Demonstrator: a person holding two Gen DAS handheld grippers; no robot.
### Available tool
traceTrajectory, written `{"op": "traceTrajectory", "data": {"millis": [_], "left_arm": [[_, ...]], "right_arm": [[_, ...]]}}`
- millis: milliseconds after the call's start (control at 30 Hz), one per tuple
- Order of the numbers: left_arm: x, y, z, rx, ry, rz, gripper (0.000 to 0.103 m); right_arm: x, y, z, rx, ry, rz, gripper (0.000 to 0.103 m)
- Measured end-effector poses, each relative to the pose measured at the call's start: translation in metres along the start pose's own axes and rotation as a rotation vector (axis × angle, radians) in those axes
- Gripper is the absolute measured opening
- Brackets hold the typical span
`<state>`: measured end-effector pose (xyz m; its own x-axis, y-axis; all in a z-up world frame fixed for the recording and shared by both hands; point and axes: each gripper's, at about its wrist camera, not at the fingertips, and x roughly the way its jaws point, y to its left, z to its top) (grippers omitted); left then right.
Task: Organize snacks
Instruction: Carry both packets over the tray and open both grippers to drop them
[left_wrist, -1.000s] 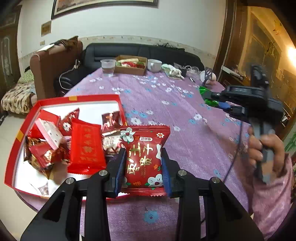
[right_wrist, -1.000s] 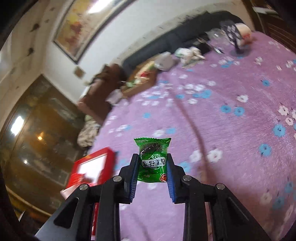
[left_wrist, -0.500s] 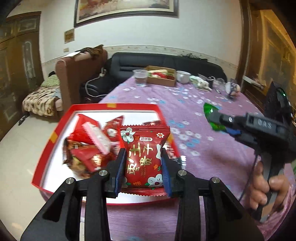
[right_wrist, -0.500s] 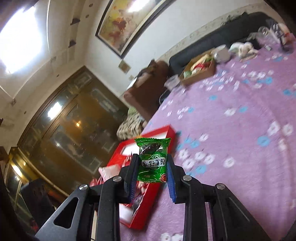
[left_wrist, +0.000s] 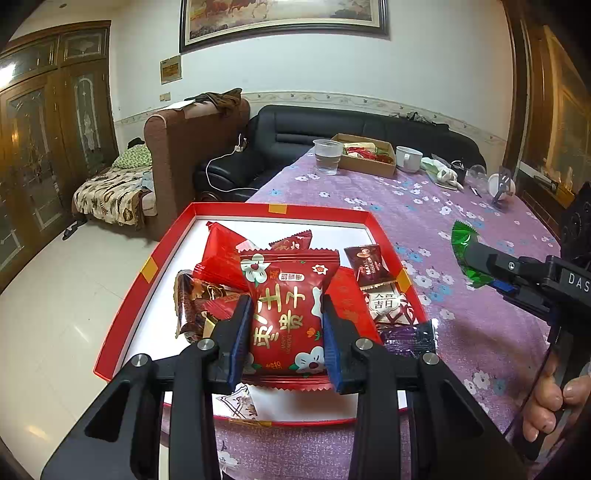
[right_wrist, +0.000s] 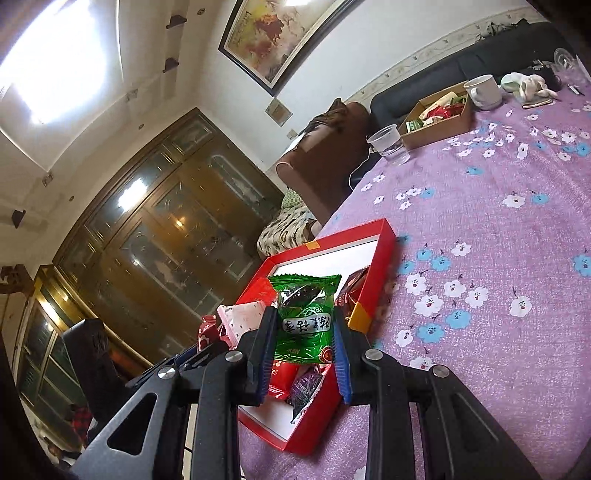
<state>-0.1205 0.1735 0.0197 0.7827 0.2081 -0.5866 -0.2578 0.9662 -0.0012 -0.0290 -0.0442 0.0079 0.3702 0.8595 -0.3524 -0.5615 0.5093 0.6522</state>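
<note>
1. Your left tongs (left_wrist: 286, 325) are pinching a red foil snack packet with white flowers and gold characters (left_wrist: 286, 295), blue pads pressed against both of its side edges, the packet upright and facing you.
2. That red packet hangs over the shallow red cardboard tray with a white floor (left_wrist: 280, 214), which sits at the near left corner of the bench, on the purple flowered tablecloth (left_wrist: 424, 206).
3. The tray already holds a heap of wrapped snacks: red triangular packets (left_wrist: 221, 251), a dark brown chocolate sachet (left_wrist: 367, 264), a shiny brown wrapper (left_wrist: 188, 299) at the left, a purple sweet (left_wrist: 406, 338) at the near right.
4. Your right tongs (right_wrist: 304, 332) are pinching a small green plastic sweet packet with a dark window (right_wrist: 304, 314), held upright, its print upside down to that camera.
5. From the left wrist view the green packet shows at the tongs' tip over the cloth, just right of the tray's right wall; your right hand (left_wrist: 554, 395) wraps the handle below.
6. Over at the far end of the bench: a clear plastic cup (left_wrist: 327, 155), an open brown cardboard box of assorted snacks (left_wrist: 367, 160) beside it, then a white ceramic mug (left_wrist: 408, 158).
</note>
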Motion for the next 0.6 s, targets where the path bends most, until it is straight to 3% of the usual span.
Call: {"op": "traceTrajectory", "data": {"millis": [600], "left_arm": [[-0.0040, 0.0088, 0.0003, -0.015, -0.014, 0.023, 0.033]], "right_arm": [[-0.0007, -0.0003, -0.0007, -0.007, 0.005, -0.007, 0.028]]}}
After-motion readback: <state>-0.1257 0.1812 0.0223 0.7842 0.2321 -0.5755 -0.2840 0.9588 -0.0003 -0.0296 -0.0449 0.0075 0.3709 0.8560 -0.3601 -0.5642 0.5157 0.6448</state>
